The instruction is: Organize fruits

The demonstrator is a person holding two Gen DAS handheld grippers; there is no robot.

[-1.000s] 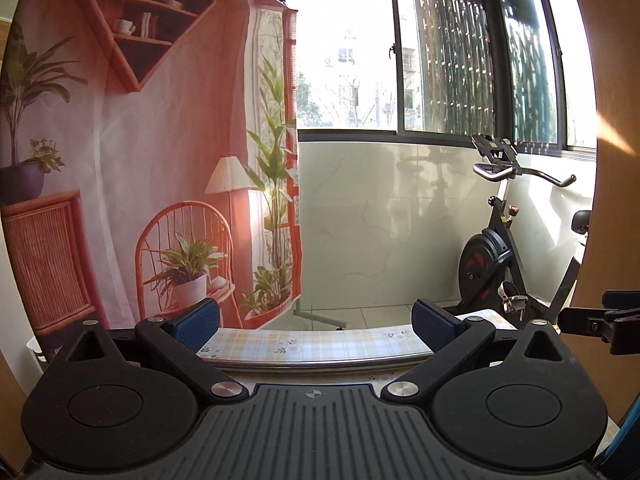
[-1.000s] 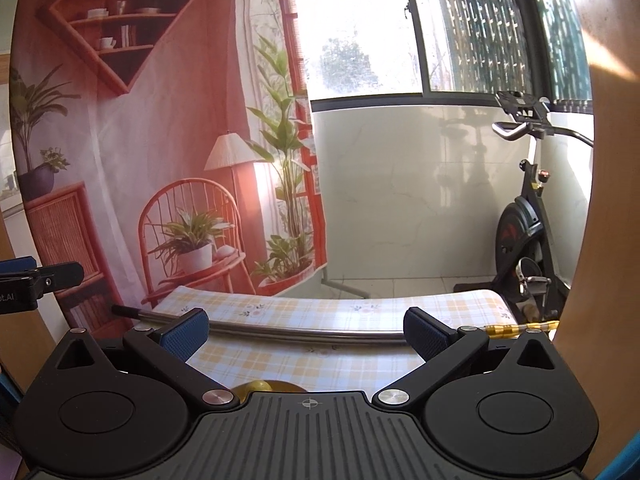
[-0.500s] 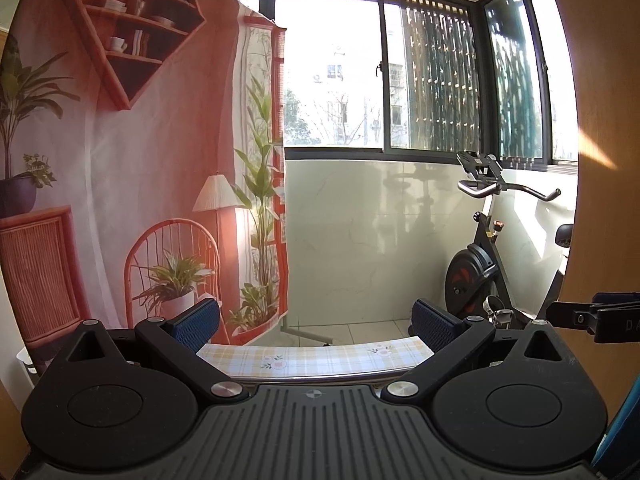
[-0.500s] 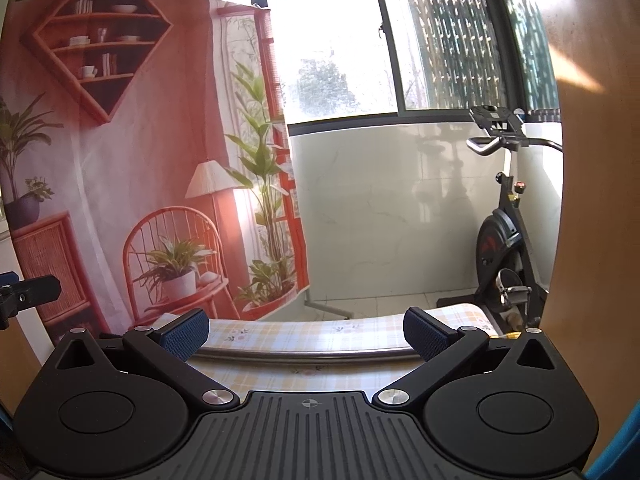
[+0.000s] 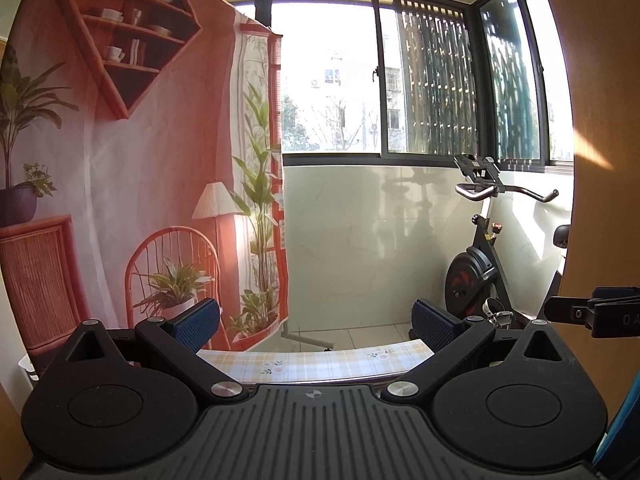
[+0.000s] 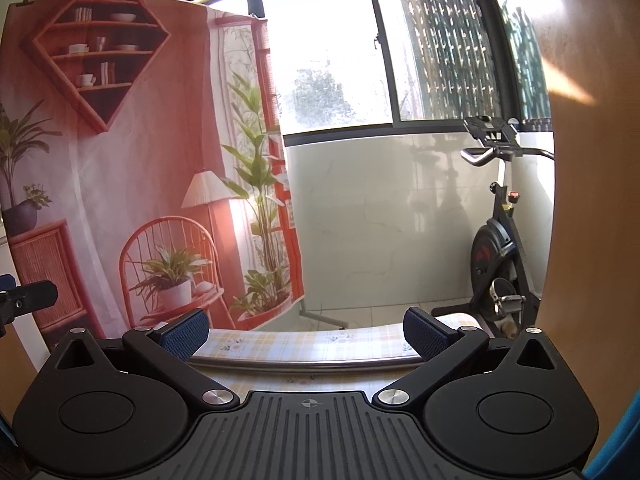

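No fruit shows in either view. My left gripper (image 5: 316,322) is open and empty, held high and pointed at the far wall. My right gripper (image 6: 306,330) is open and empty too, also raised and level. Only the far strip of the checked tablecloth (image 5: 312,364) shows below the left fingers; it also shows in the right wrist view (image 6: 320,342) with a metal rail (image 6: 304,364) along it. The tip of the right gripper pokes into the left wrist view's right edge (image 5: 592,314), and the left gripper's tip shows at the right wrist view's left edge (image 6: 28,300).
A printed pink backdrop (image 5: 132,184) hangs behind the table on the left. An exercise bike (image 5: 480,272) stands at the back right below the window (image 5: 376,76). A wooden panel (image 6: 592,200) borders the right side.
Both grippers have tilted upward and risen. The table has sunk low in both views, and the yellow object under the right gripper has dropped out of sight. Jaws unchanged.
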